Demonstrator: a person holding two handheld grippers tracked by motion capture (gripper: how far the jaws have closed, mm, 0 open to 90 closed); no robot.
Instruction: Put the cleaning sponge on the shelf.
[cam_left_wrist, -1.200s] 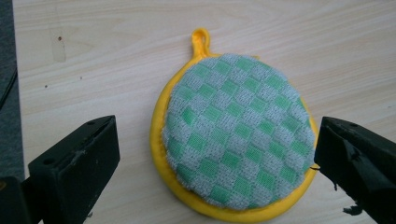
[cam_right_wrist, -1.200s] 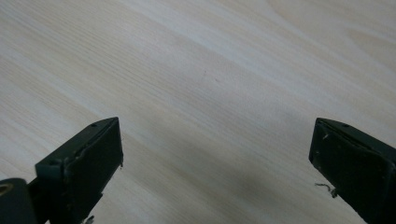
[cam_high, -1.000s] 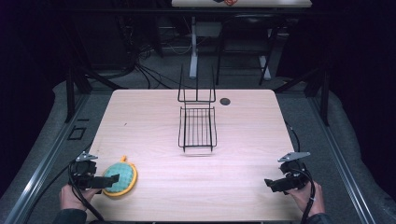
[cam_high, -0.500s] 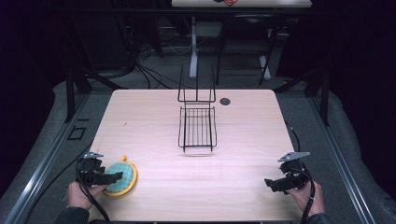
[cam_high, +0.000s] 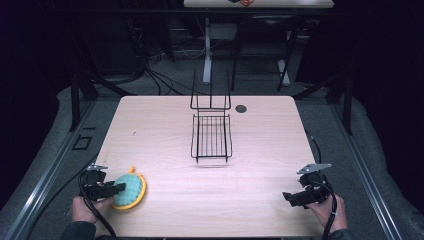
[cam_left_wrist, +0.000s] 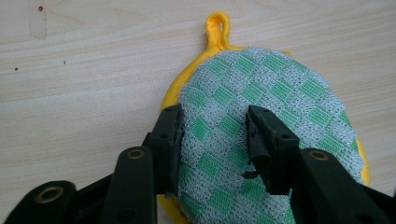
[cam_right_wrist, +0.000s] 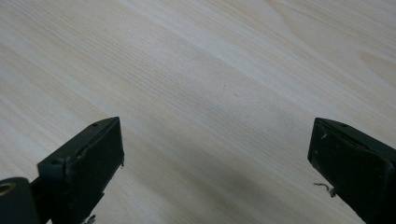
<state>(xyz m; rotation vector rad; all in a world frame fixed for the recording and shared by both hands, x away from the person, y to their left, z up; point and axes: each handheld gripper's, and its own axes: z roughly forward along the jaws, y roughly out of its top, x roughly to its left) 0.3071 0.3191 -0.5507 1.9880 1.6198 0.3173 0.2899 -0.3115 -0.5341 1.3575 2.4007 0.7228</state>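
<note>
Since the earlier frame the left gripper (cam_left_wrist: 212, 140) has crept onto the pad (cam_left_wrist: 266, 135) at the table's (cam_high: 165, 130) near left corner; its jaws, just closing, pinch the mesh. Right gripper (cam_right_wrist: 215, 168) hangs wide open, empty

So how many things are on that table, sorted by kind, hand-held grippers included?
Round scrubbing pad, green-checked with a yellow rim: 1
Black wire rack: 1
Small dark round disc near the far edge: 1
Hand-held grippers, left gripper and right gripper: 2
Total: 5
</note>
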